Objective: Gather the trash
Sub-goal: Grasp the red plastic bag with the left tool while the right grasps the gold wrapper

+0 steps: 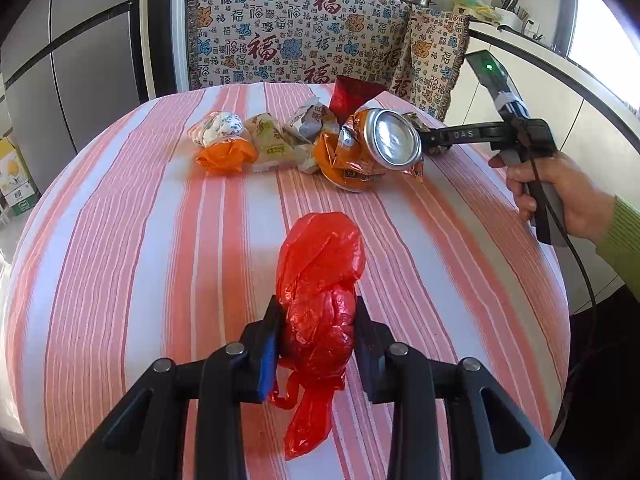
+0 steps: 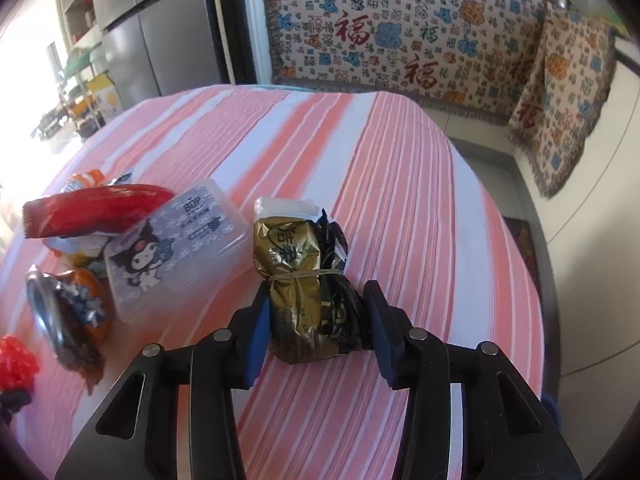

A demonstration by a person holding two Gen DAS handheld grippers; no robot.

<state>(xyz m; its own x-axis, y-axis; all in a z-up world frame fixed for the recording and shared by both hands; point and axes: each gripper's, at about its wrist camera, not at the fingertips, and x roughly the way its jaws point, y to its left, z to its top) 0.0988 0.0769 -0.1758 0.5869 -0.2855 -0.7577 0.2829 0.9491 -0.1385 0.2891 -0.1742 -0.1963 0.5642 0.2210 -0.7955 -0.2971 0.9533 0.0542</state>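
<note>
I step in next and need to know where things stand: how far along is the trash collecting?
Nothing looks collected yet. In hand: the left gripper is clamped on the red plastic bag; the right gripper straddles the gold packet, not visibly clamped. Left: the crushed can, wrappers and plastic box on the table.

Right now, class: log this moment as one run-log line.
left claw: shut on red bag | right claw: around gold packet, not closed | table: wrappers remain

Bright window daylight (blown-out glare at edges), heavy fisheye warping.
</note>
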